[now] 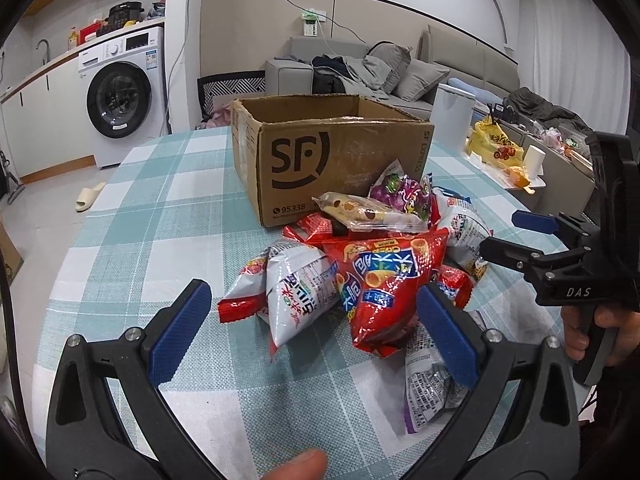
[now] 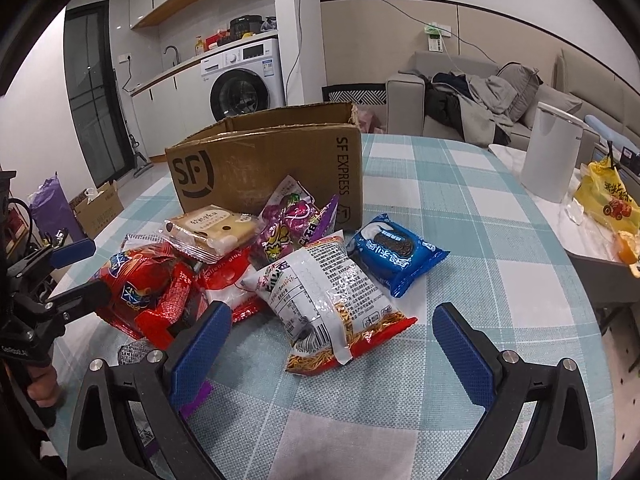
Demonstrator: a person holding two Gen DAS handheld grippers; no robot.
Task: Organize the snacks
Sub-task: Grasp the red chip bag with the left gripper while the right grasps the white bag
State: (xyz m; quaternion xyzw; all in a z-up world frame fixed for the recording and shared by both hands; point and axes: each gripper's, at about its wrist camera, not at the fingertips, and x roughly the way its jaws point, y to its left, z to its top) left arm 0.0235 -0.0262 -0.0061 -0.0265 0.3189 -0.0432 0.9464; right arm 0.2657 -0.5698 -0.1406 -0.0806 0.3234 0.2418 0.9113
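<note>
An open cardboard SF box (image 1: 320, 160) (image 2: 272, 160) stands on the checked table. A pile of snack packets lies in front of it: a red chips bag (image 1: 384, 284) (image 2: 148, 288), a white noodle packet (image 1: 296, 300) (image 2: 324, 300), a cake slice packet (image 1: 368, 212) (image 2: 212, 228), a purple candy bag (image 1: 400, 192) (image 2: 292, 224) and a blue Oreo packet (image 2: 396, 256). My left gripper (image 1: 316, 320) is open and empty just before the red bag. My right gripper (image 2: 332, 332) is open and empty over the noodle packet. It also shows in the left wrist view (image 1: 508, 236).
The table has a teal checked cloth (image 1: 168, 216) (image 2: 472, 208). A white canister (image 2: 556, 152) and a yellow bag (image 2: 608, 200) sit on a side table at right. A washing machine (image 1: 124, 96) and a sofa (image 2: 480, 100) stand behind.
</note>
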